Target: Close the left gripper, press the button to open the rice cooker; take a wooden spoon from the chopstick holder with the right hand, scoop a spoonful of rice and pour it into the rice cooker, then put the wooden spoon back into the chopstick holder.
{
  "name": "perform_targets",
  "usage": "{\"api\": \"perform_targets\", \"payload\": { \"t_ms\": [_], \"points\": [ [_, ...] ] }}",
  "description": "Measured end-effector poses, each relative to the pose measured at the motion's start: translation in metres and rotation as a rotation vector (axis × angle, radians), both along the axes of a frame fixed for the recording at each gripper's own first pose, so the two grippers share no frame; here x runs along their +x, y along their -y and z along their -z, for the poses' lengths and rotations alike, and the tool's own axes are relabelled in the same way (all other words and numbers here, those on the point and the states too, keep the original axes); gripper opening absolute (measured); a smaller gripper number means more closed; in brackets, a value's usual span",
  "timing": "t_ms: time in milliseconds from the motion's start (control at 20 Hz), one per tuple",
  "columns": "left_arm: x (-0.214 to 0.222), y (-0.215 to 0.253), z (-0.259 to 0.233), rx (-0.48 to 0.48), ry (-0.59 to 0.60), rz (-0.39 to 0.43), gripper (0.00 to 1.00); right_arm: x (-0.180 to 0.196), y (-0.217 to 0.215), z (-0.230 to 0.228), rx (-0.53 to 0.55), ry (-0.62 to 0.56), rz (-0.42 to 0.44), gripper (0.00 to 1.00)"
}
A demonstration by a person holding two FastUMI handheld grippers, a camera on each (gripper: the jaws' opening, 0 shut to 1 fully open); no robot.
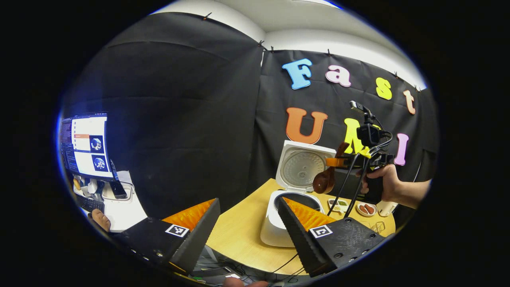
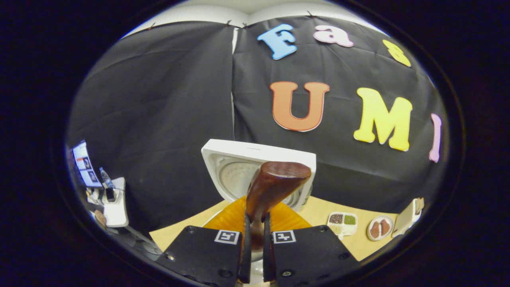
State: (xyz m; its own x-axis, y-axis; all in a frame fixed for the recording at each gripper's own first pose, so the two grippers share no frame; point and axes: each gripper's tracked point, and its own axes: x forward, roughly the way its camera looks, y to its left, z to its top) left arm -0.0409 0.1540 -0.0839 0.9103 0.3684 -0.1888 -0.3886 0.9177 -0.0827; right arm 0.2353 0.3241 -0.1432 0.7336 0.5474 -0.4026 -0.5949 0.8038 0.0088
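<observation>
- Right tongs (image 2: 254,235) — narrow, clamped on the wooden spoon (image 2: 271,187); handle runs up-frame, away from the fingers.
- Left tongs (image 1: 247,223) wide, empty, low in frame.
- Rice cooker (image 1: 293,199) open at centre on the bench (image 1: 239,235) — spoon bowl hangs just above-right of the pot; right hand (image 1: 384,183) nearer.

Even indoor light falls from overhead onto my worktop (image 1: 243,231), which is bright against the dark cloth wall beyond my tongs. A monitor (image 1: 89,145) far left glows bluish, slightly blown out. Everything bends strongly toward the edges; the centre stays sharp.
</observation>
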Motion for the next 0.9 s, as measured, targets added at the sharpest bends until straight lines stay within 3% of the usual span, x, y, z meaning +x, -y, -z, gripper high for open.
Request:
{"api": "perform_targets", "payload": {
  "t_ms": [300,550,900],
  "points": [
    [0.018,0.038,-0.011,0.021,0.013,0.093,0.94,-0.011,0.066,-0.025,0.187,-0.089,0.089,0.17],
    [0.047,0.09,-0.013,0.026,0.007,0.239,0.94,-0.013,0.163,-0.049,0.377,-0.174,0.252,0.17],
    [0.085,0.168,-0.011,0.03,0.009,0.43,0.94,-0.022,0.335,-0.056,0.398,-0.109,0.515,0.17]
  ]
}}
